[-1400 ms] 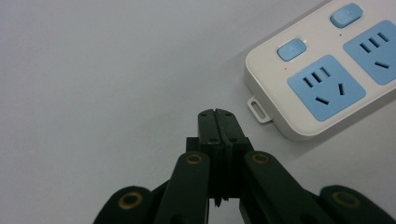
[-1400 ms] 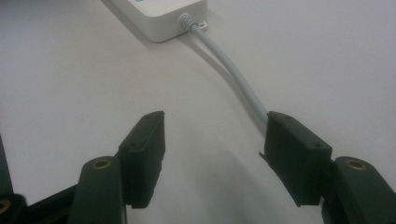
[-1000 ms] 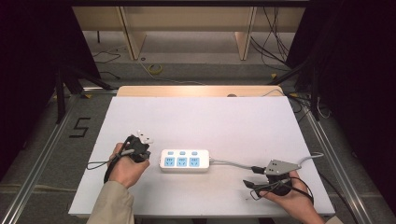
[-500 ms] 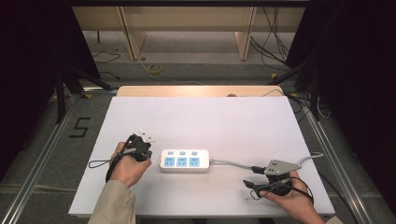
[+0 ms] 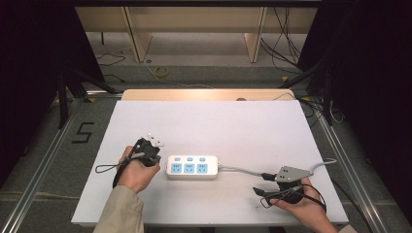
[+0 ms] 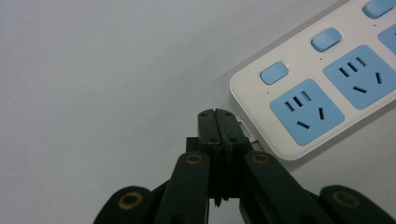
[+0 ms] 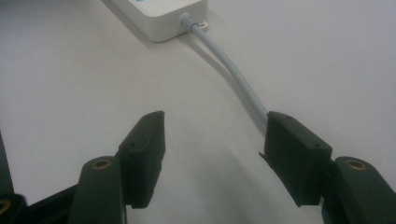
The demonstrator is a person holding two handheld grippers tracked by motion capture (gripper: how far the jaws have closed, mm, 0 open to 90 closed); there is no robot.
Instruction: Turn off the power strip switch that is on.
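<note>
The power strip (image 5: 191, 167) lies mid-tabletop (image 5: 209, 121), at 3 o'clock of the left hand-held gripper (image 6: 217, 116), whose jaws are squeezed together, empty. The right hand-held gripper (image 7: 212, 154) gapes empty beside the cord (image 7: 233, 74). A nudge could slide the strip; a sloppy pinch could miss the cord.

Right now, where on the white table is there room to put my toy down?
The far half of the table, beyond the power strip, is bare right up to the wooden edge. The near middle, between the two hands, is free too. It is crowded along the strip's row: left tongs, strip, grey cord, right tongs.
</note>
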